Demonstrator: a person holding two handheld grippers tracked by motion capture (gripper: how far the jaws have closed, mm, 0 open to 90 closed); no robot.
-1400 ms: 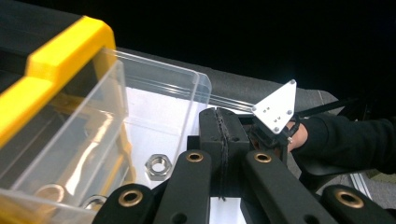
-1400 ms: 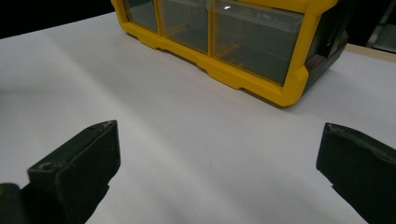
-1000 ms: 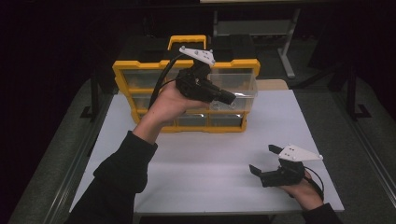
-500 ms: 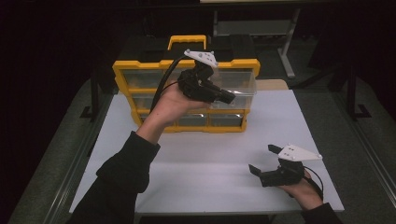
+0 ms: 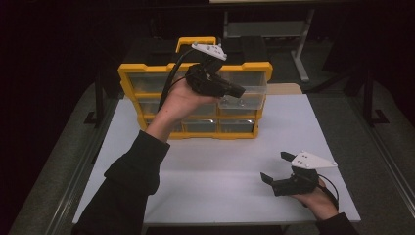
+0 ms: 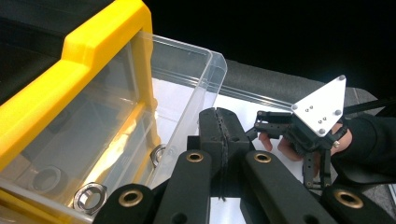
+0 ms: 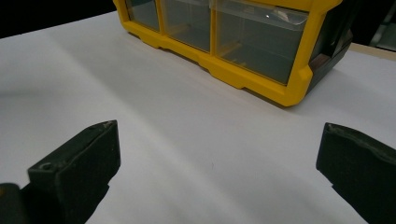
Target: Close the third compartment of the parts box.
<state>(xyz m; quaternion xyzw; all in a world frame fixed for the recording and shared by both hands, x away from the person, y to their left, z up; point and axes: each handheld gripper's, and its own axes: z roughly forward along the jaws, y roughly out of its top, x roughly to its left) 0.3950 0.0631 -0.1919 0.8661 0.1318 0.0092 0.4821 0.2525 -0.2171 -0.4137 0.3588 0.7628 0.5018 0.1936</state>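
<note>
Nearest the person, the right gripper (image 5: pixel 276 170) is resting low over the white table (image 5: pixel 220 166) at its near right corner, jaws spread wide with nothing between them; in the right gripper view the 2 pads are framing bare tabletop well short of the cabinet.

Farther out, the left gripper (image 5: pixel 240 91) is hanging at the top-right corner of the yellow drawer cabinet (image 5: pixel 147 73), its jaws pressed together on nothing — the left gripper view shows the 2 pads meeting face to face just beside the wall of the clear drawer (image 6: pixel 187 84). That drawer is standing pulled out of the cabinet's upper right bay, with metal nuts (image 6: pixel 88 198) lying in the bottom of the drawers.

The step in hand looks like working this drawer. To do it well, the closed tip should be pressing squarely on the drawer's front wall rather than its thin corner, pushing straight along the slide so it is not jamming — and the free right gripper could be bracing the cabinet's frame.
</note>
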